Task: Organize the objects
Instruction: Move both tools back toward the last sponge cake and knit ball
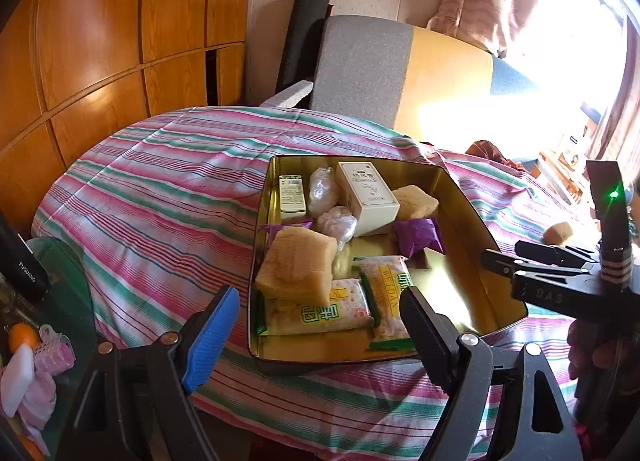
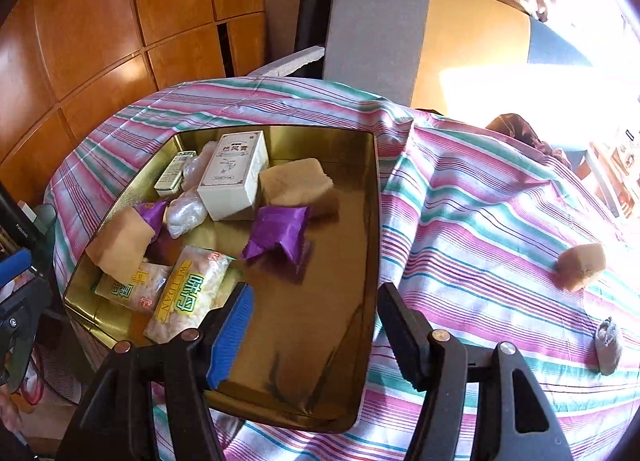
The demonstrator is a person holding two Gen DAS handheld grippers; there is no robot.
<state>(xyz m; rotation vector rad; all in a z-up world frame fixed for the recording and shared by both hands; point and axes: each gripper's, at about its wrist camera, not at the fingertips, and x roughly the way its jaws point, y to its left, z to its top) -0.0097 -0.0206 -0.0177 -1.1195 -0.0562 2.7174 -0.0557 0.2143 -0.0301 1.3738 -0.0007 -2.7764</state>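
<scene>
The striped pink, green and white cloth [image 2: 500, 197] covers the table and carries everything, spreading ahead of and below both claws. On it sits the shallow rectangular gold-coloured metal tin [image 2: 370, 221], directly under and ahead of the left gripper [image 1: 320, 325] and to the left of the right gripper [image 2: 316, 325], whose blue-padded finger hangs over the tin's bare floor while its black finger sits just outside the right wall. Both claws stand apart with nothing between their fingers, so each is empty. Already inside the tin, toward its far and left parts, lie a white cardboard box [image 2: 236, 177] with printed characters, tan sponge-like blocks [image 1: 296, 261], yellow and green snack packets [image 2: 188, 297], a crumpled purple foil packet [image 2: 280, 237] and clear plastic-wrapped lumps [image 1: 322, 189]. Still loose on the cloth are a tan sponge-like block [image 2: 582, 267] and a small grey pouch-like object [image 2: 608, 345], both well apart from the tin and lying to the right of and slightly ahead of the right claw. The loose block's long axis seems to run roughly across that claw's view, tilting up to the right. The right hand is plainly the nearer one; the left view catches that block only far off beyond the right tool, so the next pick probably belongs to the right hand swinging rightward.
</scene>
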